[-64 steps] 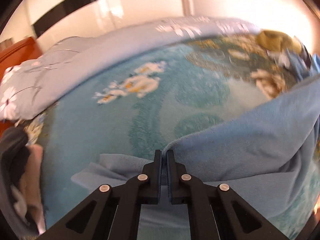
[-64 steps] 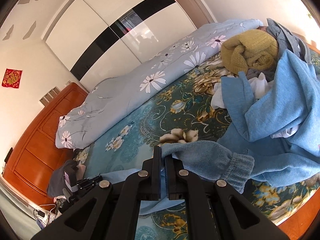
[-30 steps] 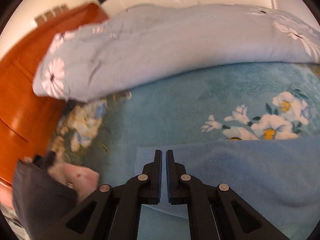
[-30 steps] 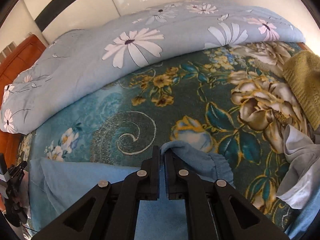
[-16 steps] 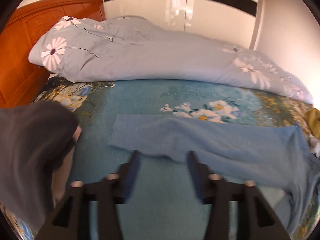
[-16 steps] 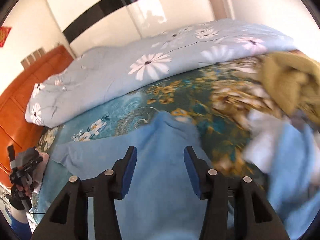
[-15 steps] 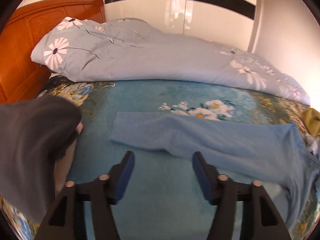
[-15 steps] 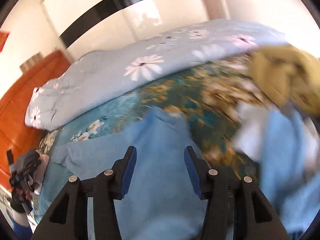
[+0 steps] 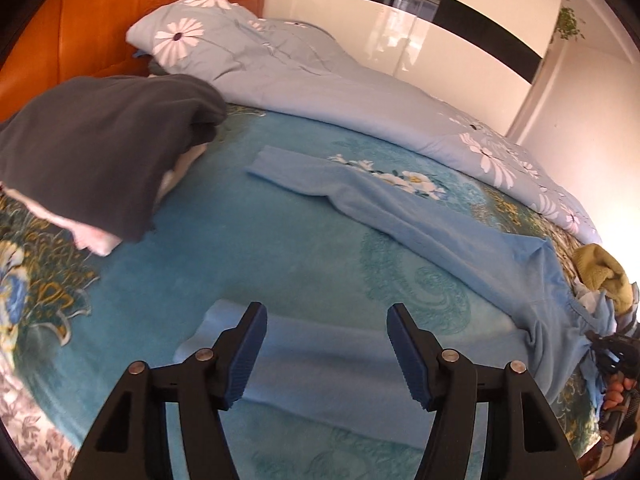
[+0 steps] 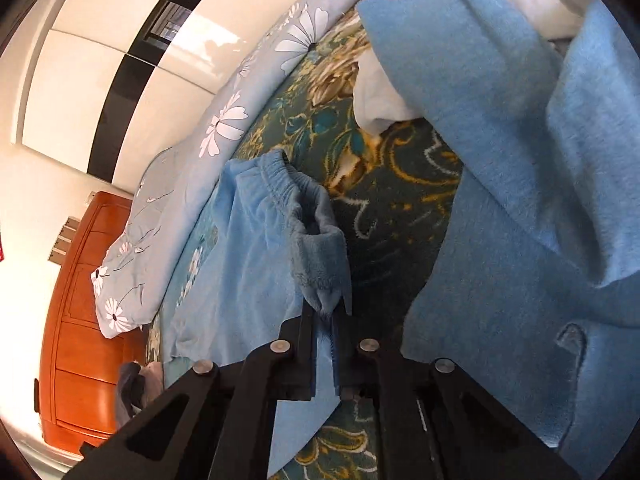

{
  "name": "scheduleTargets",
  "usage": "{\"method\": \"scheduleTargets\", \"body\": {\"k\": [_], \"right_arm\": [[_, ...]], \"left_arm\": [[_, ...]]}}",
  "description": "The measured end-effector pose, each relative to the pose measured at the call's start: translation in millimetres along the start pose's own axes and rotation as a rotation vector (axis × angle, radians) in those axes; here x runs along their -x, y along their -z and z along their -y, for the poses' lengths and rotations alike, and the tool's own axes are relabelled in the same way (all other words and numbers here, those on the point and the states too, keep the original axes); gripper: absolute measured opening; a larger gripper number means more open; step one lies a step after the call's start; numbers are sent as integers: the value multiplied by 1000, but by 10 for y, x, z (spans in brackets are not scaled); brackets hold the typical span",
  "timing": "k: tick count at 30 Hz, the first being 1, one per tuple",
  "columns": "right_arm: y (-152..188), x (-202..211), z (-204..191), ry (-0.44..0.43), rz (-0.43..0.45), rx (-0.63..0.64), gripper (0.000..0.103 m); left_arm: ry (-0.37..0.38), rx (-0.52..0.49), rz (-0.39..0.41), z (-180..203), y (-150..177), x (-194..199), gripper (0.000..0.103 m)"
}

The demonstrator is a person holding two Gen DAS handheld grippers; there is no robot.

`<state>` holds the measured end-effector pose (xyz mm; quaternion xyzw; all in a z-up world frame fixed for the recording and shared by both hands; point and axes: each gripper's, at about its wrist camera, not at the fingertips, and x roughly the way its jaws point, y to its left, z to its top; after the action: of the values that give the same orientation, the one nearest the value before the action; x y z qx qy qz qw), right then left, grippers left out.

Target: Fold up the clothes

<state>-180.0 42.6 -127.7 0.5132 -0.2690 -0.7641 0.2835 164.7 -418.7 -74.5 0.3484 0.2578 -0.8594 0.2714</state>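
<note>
Bedroom, teal floral bed (image 9: 248, 248). Right gripper (image 10: 324, 320) fingers clamped on waistband of blue trousers (image 10: 248, 264); left gripper (image 9: 324, 352) fingers wide apart, empty, above a trouser leg. Advise gripping the hem squarely before folding

Light-blue fleece trousers (image 9: 452, 236) seen on teal floral bedspread (image 9: 260, 248) w/ gold scrolls. Pale grey-blue duvet (image 9: 320, 80) printed w/ white daisies. Orange-brown wooden headboard (image 9: 80, 28); dark grey garment (image 9: 100, 148); mustard knit (image 9: 600, 268).
</note>
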Motion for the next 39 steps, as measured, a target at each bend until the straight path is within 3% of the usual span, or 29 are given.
{"method": "scheduleTargets", "body": {"k": [11,16,18,20,22,23,26,28,31,33,34,38,39], "right_arm": [[-49,515,381,113,120,-34,8],[139,787,151,164,168,74,17],[263,915,74,163,178,124,28],[382,995,38,164,171,153,31],[469,1052,16,153,163,158,31],[513,1080,5,148,159,160,31],[640,1106,-16,108,136,150,31],[708,1041,-14,96,123,141,31],[779,984,-21,103,107,139,31],[830,930,1,117,92,140,31],[849,883,24,124,84,132,31],[920,731,101,97,35,71,31],[929,717,90,95,30,76,31]], "left_arm": [[-90,121,-95,-556,266,-141,68],[11,105,-135,-623,257,-369,68],[52,87,-161,-643,233,-509,68],[83,98,-171,-652,238,-591,65],[104,106,-156,-622,269,-606,31],[114,108,-145,-602,286,-606,3],[86,95,-57,-556,227,-429,4],[51,99,65,-593,89,-135,4],[-41,109,164,-710,-148,182,4],[-145,92,140,-770,-209,101,7],[-170,85,90,-803,-196,-35,8],[-136,164,-62,-1028,21,-349,9],[-119,196,-53,-1089,67,-310,18]]}}
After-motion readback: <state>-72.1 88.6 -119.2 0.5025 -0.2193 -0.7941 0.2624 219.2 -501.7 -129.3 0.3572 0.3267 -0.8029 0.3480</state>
